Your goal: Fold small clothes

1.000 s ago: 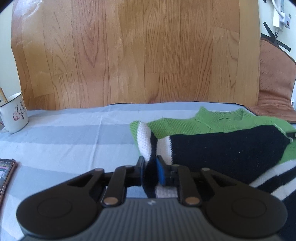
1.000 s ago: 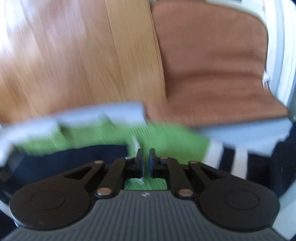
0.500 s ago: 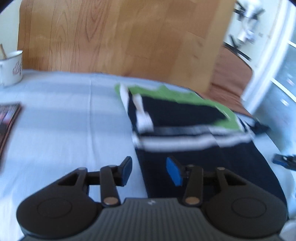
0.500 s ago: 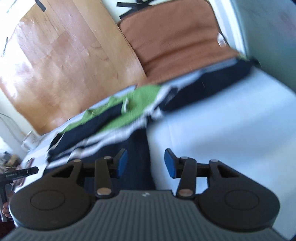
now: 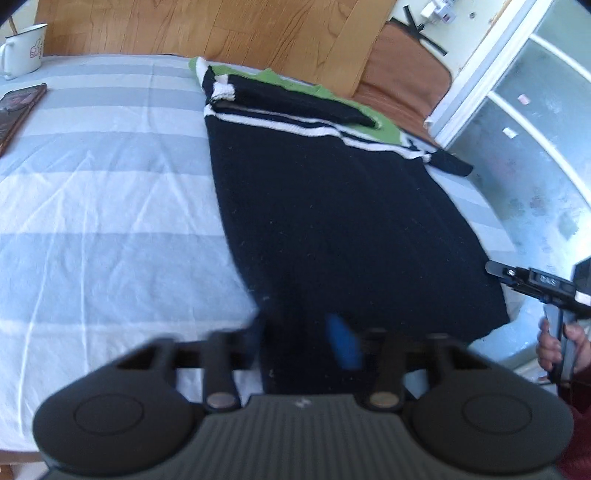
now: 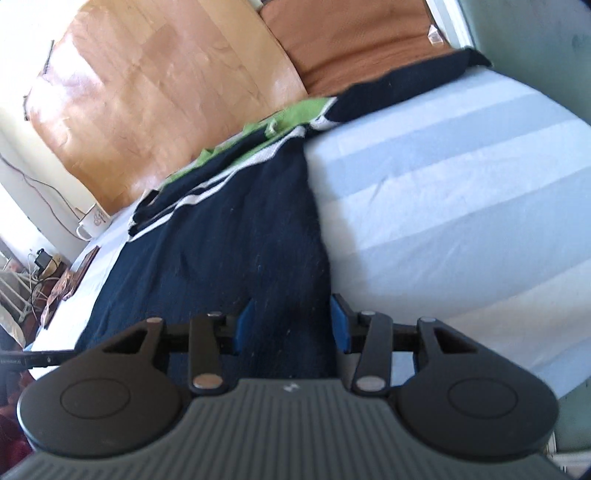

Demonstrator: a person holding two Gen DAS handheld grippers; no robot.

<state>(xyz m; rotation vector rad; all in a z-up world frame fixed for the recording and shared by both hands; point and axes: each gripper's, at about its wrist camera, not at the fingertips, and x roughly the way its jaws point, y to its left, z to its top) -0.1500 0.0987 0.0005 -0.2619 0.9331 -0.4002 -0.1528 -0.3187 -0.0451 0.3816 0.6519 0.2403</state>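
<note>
Striped in pale blue and white, the bedsheet fills most of both views, backed by a wooden panel and a brown cushion at the far side. On it lies the navy sweater, spread flat with its long dark body running toward the cameras and its green yoke and white stripes at the far end near the panel. One sleeve is folded across the chest, resting on the green part; the other sleeve trails off toward the cushion side. The left gripper sits low at the sweater's near hem, at its left corner, its fingers spread wide with dark knit between them; motion blur hides whether the blue pads touch the fabric. The right gripper is at the hem's other corner, fingers likewise wide apart, straddling the edge of the knit where it meets the sheet, with no clamp on the cloth visible. In the left wrist view the right gripper's black body shows at the right edge, gripped by the person's hand. A white enamel mug stands at the far left corner of the bed, and a dark flat book or tablet lies near it by the sheet's left edge. Frosted glass doors rise beyond the right side.
</note>
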